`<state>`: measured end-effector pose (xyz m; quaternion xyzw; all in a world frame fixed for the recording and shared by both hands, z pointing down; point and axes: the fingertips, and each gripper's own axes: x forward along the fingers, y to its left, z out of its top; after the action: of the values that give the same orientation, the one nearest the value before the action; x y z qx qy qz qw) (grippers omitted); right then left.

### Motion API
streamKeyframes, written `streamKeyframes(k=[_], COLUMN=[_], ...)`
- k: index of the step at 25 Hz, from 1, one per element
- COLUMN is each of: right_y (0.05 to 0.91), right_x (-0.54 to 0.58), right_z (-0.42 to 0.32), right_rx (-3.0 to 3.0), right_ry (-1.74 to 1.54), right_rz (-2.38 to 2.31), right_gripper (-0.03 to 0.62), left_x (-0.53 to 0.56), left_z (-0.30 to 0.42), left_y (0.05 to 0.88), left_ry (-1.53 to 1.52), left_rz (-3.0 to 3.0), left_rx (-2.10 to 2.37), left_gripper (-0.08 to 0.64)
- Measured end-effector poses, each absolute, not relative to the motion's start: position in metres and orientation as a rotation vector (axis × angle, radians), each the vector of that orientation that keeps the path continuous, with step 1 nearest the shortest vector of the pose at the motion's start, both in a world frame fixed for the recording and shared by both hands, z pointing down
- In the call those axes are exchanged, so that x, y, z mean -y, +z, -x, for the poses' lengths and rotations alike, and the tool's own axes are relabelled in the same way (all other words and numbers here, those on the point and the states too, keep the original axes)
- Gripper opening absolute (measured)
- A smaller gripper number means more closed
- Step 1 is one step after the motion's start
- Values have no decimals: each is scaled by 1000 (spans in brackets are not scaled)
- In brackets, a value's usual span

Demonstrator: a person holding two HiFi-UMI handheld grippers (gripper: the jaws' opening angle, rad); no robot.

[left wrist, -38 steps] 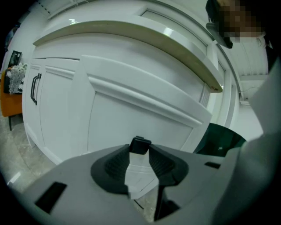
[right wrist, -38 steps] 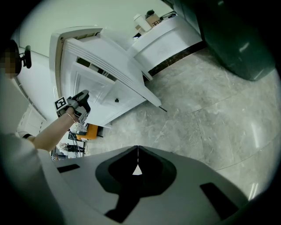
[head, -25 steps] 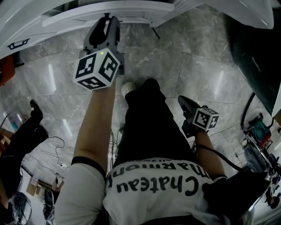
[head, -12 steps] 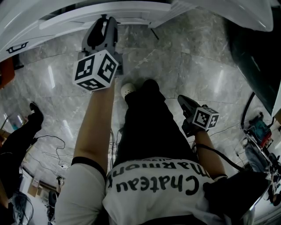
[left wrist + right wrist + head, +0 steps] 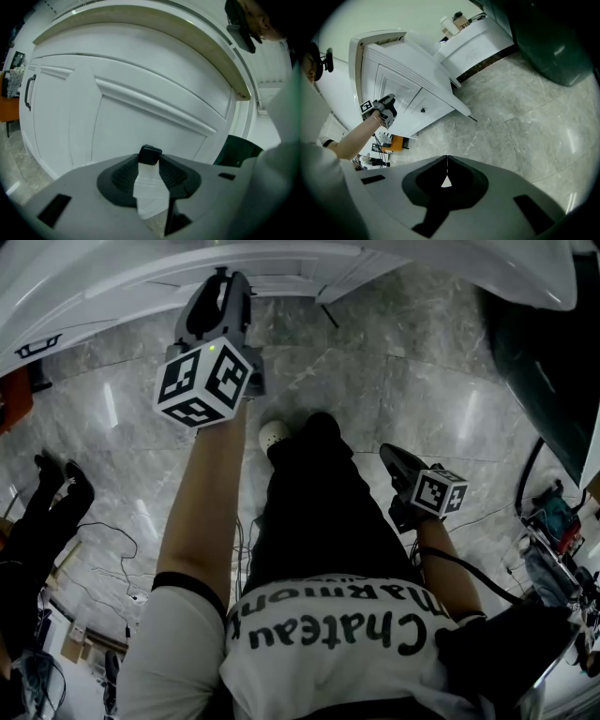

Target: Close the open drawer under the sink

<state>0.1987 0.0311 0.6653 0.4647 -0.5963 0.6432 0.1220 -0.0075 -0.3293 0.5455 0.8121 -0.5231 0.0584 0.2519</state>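
Left gripper (image 5: pixel 150 158) fingers grasp the knob (image 5: pixel 150 153) on the drawer (image 5: pixel 140 108) at 12 o'clock. Push straight and level until flush. Keep the right gripper (image 5: pixel 446 161), clenched empty, clear.

The right hand-held gripper (image 5: pixel 446 164) has its grey jaws pressed together with nothing between them, over a grey marble-tiled floor (image 5: pixel 525 112). At upper left stands a white panelled cabinet (image 5: pixel 405 89). The left hand-held gripper (image 5: pixel 386 108), on a bare forearm, is against the cabinet's front.
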Motion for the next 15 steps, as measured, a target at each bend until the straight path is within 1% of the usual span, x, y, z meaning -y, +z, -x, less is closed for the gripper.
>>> streamKeyframes(k=[2,6,15], right_y=[665,663,655], right_x=[-30,-29,-34], right_z=[-200,-199,-209], right_rx=[1739,1746,1728], right_ry=[1878,1868,1862], right_rz=[-1364,-1364,-1398], right_gripper=[12,12,12], left_x=[329,331,338], left_z=[7,8,4], left_y=[547,547,551], left_ry=[149,34,61], left_rz=[-2196,-2096,-2046], left_rx=[1416,1380,1331], left_gripper=[138,140,152])
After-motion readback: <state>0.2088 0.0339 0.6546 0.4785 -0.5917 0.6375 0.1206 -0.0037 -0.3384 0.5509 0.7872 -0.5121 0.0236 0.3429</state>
